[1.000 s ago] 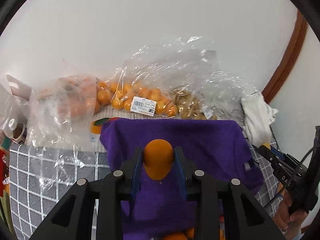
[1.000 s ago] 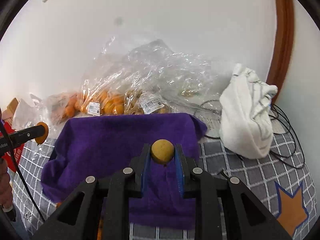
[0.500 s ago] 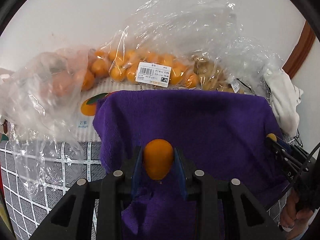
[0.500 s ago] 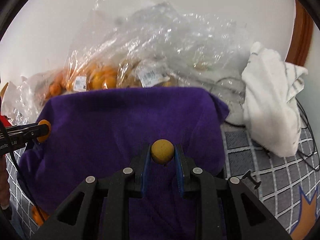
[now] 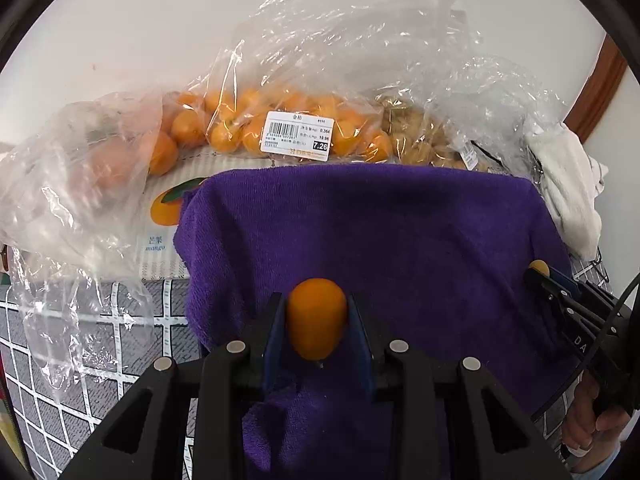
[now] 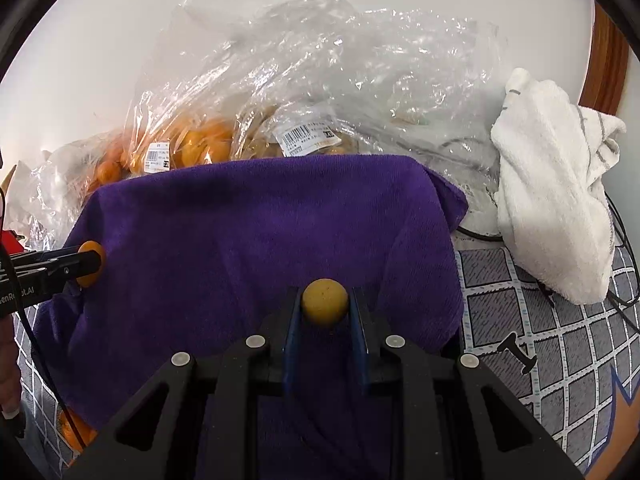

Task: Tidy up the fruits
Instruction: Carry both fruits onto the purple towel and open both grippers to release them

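Observation:
My left gripper [image 5: 317, 312] is shut on an orange kumquat [image 5: 317, 320] and holds it above a purple towel [image 5: 380, 232]. My right gripper [image 6: 324, 308] is shut on a small round yellow-brown fruit [image 6: 324, 301] over the same towel [image 6: 260, 240]. In the right wrist view the left gripper [image 6: 86, 264] with its kumquat shows at the left. In the left wrist view the right gripper [image 5: 540, 274] shows at the right. Behind the towel lie clear bags of kumquats [image 5: 280, 128] and of brownish fruits [image 5: 424, 144].
A bag with larger oranges [image 5: 100, 160] lies at the left on a mango box [image 5: 160, 236]. A white cloth [image 6: 556, 200] and black cables [image 6: 480, 232] lie at the right. The checked grey tablecloth [image 6: 560, 340] surrounds the towel. A white wall stands behind.
Both grippers have moved forward and lower over the purple towel, toward the bags. Each still holds its fruit.

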A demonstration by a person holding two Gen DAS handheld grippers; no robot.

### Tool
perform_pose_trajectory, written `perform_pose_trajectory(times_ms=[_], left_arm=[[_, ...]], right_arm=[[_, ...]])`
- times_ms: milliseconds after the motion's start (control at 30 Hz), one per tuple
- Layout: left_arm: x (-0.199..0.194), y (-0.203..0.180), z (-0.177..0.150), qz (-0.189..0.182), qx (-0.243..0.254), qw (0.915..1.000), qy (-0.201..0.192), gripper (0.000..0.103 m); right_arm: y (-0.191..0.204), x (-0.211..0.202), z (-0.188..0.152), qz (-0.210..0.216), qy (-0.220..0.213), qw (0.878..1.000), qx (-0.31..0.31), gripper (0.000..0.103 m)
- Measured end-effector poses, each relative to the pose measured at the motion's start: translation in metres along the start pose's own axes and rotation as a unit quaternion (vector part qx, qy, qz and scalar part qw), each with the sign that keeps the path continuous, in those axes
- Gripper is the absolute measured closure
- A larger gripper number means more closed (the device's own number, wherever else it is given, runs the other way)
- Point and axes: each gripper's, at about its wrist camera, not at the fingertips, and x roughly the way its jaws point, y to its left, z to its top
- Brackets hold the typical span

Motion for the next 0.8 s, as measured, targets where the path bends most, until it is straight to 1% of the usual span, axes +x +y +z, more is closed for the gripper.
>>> perform_pose_trajectory(times_ms=[167,467,533,600,667,733,767,800], left_arm=[[0.004,0.002,-0.001,0.003,-0.002,1.0,0.008,0.073],[0.006,0.0,-0.002,0.007,0.004,0.9999,0.008,0.072],[0.007,0.0,-0.001,0.007,0.005,0.9999,0.009,0.072],[0.006,0.0,-0.001,0.007,0.005,0.9999,0.009,0.072],[0.007,0.0,-0.001,0.008,0.006,0.9999,0.012,0.072],[0.004,-0.002,-0.001,0.015,0.008,0.9998,0.01,0.072],[0.002,-0.003,-0.001,0.015,0.011,0.9998,0.008,0.07],[0.0,-0.004,-0.001,0.012,0.014,0.9998,0.006,0.065]], right_arm=[[0.0,0.002,0.0,0.0,0.005,1.0,-0.002,0.08],[0.002,0.004,0.0,0.0,0.01,1.0,-0.004,0.079],[0.002,0.003,0.0,0.001,0.009,1.0,-0.005,0.076],[0.003,0.0,0.0,-0.002,0.005,1.0,-0.008,0.066],[0.005,-0.005,0.001,-0.007,0.0,1.0,-0.015,0.06],[0.006,-0.011,0.001,-0.017,-0.006,1.0,-0.023,0.058],[0.007,-0.016,0.001,-0.023,-0.011,0.999,-0.027,0.056],[0.007,-0.02,0.001,-0.029,-0.015,0.999,-0.03,0.055]])
